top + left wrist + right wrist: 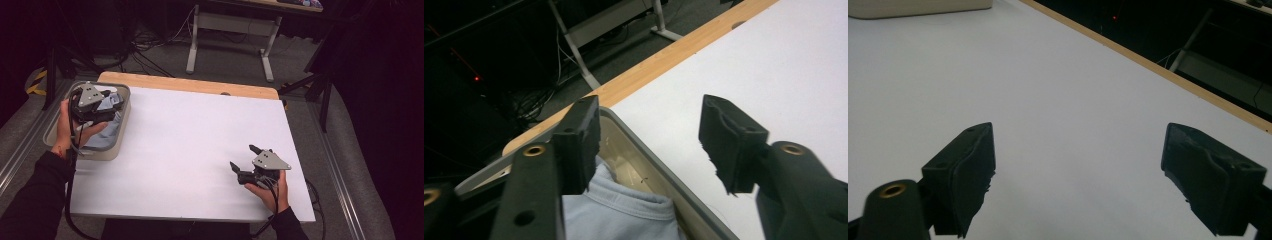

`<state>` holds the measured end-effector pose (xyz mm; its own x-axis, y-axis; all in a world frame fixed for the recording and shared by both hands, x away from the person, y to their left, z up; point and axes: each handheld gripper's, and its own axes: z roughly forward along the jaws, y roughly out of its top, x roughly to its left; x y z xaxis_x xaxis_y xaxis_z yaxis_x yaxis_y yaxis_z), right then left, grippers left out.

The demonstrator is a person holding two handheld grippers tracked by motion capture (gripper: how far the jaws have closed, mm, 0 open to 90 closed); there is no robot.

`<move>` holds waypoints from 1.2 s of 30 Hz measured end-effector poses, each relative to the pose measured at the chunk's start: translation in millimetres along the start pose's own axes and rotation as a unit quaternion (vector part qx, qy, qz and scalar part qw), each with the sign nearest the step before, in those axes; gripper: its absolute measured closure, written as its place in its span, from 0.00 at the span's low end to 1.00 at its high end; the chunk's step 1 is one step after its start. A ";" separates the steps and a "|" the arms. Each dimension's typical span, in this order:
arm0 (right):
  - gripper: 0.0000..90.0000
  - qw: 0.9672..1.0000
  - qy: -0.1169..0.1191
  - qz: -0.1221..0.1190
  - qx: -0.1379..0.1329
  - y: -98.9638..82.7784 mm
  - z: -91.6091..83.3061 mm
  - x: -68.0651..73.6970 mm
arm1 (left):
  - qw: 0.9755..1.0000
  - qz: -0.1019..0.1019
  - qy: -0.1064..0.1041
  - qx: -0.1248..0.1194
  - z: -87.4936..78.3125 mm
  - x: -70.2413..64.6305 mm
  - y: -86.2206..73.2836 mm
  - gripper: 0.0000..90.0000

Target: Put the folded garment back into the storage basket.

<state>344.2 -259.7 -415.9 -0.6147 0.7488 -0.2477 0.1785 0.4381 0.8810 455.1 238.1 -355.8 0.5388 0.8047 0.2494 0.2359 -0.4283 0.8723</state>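
Observation:
A light blue cloth (109,131) (624,215) lies bunched in a grey plastic tub (108,153) (650,156) at the table's left edge. My left gripper (111,103) (649,131) hovers over the tub, just above the cloth. It is open, and nothing sits between its jaws. One jaw hangs over the cloth, the other over the tub's rim and the white tabletop. My right gripper (243,156) (1078,150) rests low over the table near the front right. It is open wide and holds nothing.
The white tabletop (190,135) spreads between the two hands, with a wooden strip (190,84) along its far edge. Beyond it, a desk frame (230,35) and cables stand on the floor. The tub's corner (918,7) is far from the right gripper.

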 end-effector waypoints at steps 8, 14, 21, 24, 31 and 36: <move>0.14 1.000 -0.002 0.000 -0.004 0.5 0.7 2.0 | 1.000 -0.007 0.004 -0.003 1.1 -1.1 -0.3 0.34; 0.14 1.000 -0.001 -0.002 -0.003 0.5 1.6 2.8 | 1.000 -0.015 0.015 0.000 2.8 -0.4 -0.8 0.19; 0.13 1.000 -0.001 -0.002 -0.002 0.2 1.7 2.7 | 1.000 -0.021 0.002 -0.009 3.2 -2.0 -0.6 0.10; 0.13 1.000 -0.002 -0.003 -0.001 0.0 1.9 2.8 | 0.999 -0.026 -0.007 -0.016 3.0 -2.3 -0.5 0.08; 0.13 1.000 -0.002 -0.003 -0.004 0.0 2.1 3.2 | 0.998 -0.041 -0.021 -0.033 0.2 -3.2 -1.2 0.05; 0.13 1.000 -0.003 -0.003 -0.003 -0.1 3.0 3.9 | 0.998 -0.043 -0.022 -0.046 -5.3 -6.1 -3.7 0.05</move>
<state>344.0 -255.4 -418.1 -0.6119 0.7485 -0.2556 0.1694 0.4397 0.8820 446.6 236.9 -358.3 0.5558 0.8167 0.1550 0.2089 -0.3177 0.9249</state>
